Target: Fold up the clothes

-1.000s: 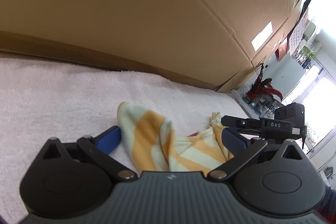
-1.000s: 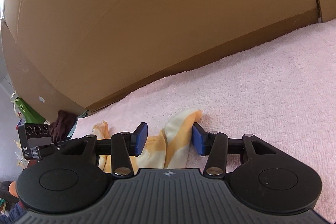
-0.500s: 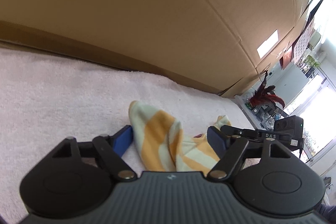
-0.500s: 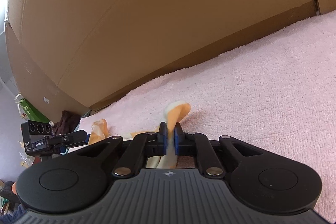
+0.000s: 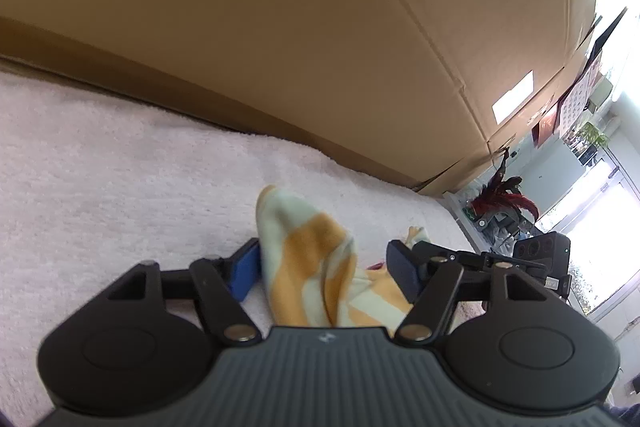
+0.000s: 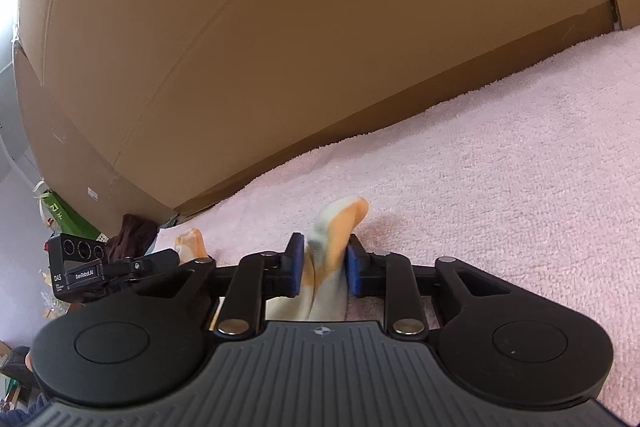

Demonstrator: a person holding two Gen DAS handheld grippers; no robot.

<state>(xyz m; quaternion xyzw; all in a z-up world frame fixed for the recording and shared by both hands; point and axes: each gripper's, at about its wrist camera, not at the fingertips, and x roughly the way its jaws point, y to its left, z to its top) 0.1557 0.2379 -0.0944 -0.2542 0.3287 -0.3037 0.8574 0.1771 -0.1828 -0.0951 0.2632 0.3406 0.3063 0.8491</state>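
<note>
A pink towel (image 6: 500,163) is lying before a cardboard wall (image 6: 280,27). The striped cloth (image 5: 316,267) (orange and cream) is sitting between the spread left gripper (image 5: 324,267); the right gripper (image 6: 322,269) is opening around its corner.

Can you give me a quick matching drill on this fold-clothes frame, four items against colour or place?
Column 1:
1. striped cloth
2. towel surface
3. cardboard box
4. gripper pads

Column 2:
a. brown, standing behind the work area
b. blue, either side of the fabric
c. pale pink, under everything
d. orange and cream, bunched up between the fingers

Pairs: 1-d, 2-c, 3-a, 4-b
</note>
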